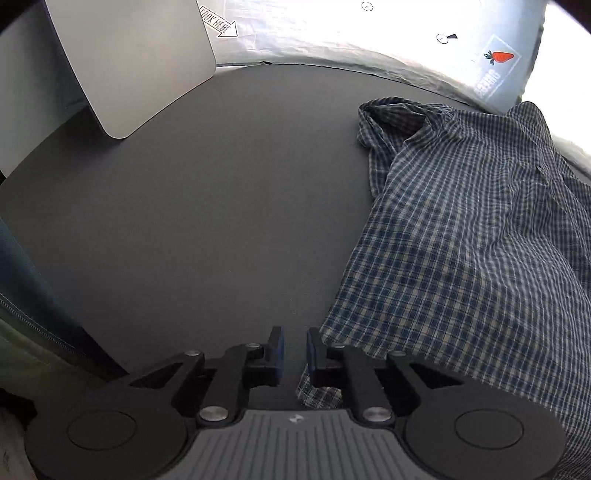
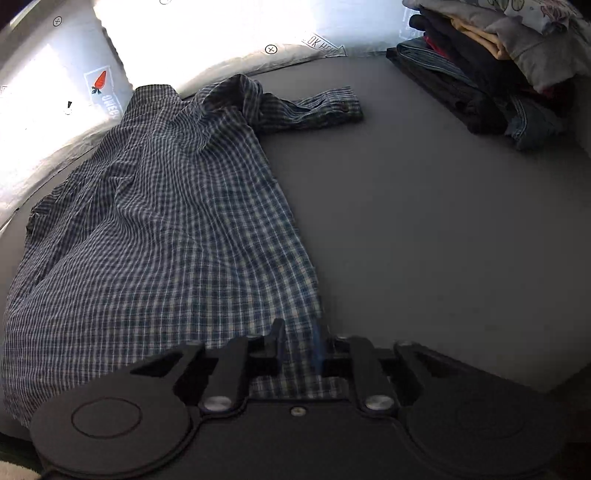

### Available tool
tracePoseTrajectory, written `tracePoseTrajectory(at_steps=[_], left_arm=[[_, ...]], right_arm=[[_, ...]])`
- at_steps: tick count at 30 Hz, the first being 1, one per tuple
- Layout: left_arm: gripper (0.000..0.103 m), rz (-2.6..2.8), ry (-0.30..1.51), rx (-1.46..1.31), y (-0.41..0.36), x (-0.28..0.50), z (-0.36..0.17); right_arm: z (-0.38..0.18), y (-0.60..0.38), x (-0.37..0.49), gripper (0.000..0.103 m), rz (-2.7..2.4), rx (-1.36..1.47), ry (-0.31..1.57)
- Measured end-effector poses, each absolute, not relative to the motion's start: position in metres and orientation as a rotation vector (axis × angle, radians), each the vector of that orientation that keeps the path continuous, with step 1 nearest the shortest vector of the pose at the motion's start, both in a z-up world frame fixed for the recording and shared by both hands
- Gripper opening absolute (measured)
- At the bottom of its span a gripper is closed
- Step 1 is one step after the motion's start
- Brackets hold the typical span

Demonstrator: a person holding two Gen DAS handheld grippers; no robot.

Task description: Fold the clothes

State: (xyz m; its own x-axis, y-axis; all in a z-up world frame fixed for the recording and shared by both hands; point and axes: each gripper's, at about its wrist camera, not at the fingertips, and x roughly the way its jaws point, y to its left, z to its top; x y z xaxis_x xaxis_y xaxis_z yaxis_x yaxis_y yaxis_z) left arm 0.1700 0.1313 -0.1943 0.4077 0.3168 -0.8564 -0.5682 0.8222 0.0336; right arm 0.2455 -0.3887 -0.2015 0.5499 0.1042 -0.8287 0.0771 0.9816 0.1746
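A blue-and-white plaid button-up shirt point(image 2: 177, 229) lies spread on a dark grey surface point(image 1: 192, 221), wrinkled rather than flat. Its long axis runs straight away from both pairs of fingers, hem nearest, collar farthest.

In the left wrist view, the left gripper point(image 1: 295, 350) sits at the shirt's near left hem corner. Its blue-padded fingers stand slightly parted, with a visible gap between them. The cloth drapes over the right finger and a bit of hem shows below it, but nothing appears pinched between the pads. The shirt body stretches ahead and to the right of these fingers.

In the right wrist view, the right gripper point(image 2: 299, 347) is at the near right hem corner. Plaid cloth fills the space between its fingers, but one finger is blurred, so I cannot tell whether they are clamped on the hem or merely around it. The shirt body lies ahead and to the left. One sleeve point(image 2: 314, 107), with a buttoned cuff, lies out sideways at the far end, to the right.

Far right of the right fingers sits a stack of folded clothes point(image 2: 491, 70).

Behind the surface, white sheeting point(image 1: 332, 33) bears an arrow reading "LOOK HERE" point(image 1: 218, 23) and a carrot logo point(image 1: 499, 57) whose lettering is too distorted to read.
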Motion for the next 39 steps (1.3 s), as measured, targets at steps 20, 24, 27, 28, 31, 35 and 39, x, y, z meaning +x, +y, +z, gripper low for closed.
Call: tracePoseTrajectory(at_steps=[20,24,27,28,31,35,39], left_arm=[[0.081,0.279,1.077,-0.155,0.038,0.266,-0.209],[0.086,0.256,1.09,-0.126,0.03,0.296,-0.215],[0.088,0.249,1.101,-0.111,0.026,0.321,-0.223],[0.088,0.247,1.104,-0.109,0.025,0.331,-0.226],[0.088,0.241,1.113,-0.106,0.021,0.365,-0.237],[0.088,0.233,1.111,-0.099,0.015,0.398,-0.248],[0.09,0.238,1.111,-0.11,0.014,0.415,-0.256]], right_arm=[[-0.204,-0.373,0.283,0.102,0.001,0.199,0.905],[-0.21,-0.387,0.303,0.102,-0.061,0.252,0.88],[-0.219,-0.396,0.326,0.102,-0.105,0.281,0.874],[-0.223,-0.398,0.335,0.102,-0.12,0.282,0.874],[-0.233,-0.406,0.369,0.102,-0.164,0.281,0.876],[-0.238,-0.421,0.417,0.102,-0.19,0.271,0.84],[-0.239,-0.436,0.466,0.076,-0.244,0.278,0.803]])
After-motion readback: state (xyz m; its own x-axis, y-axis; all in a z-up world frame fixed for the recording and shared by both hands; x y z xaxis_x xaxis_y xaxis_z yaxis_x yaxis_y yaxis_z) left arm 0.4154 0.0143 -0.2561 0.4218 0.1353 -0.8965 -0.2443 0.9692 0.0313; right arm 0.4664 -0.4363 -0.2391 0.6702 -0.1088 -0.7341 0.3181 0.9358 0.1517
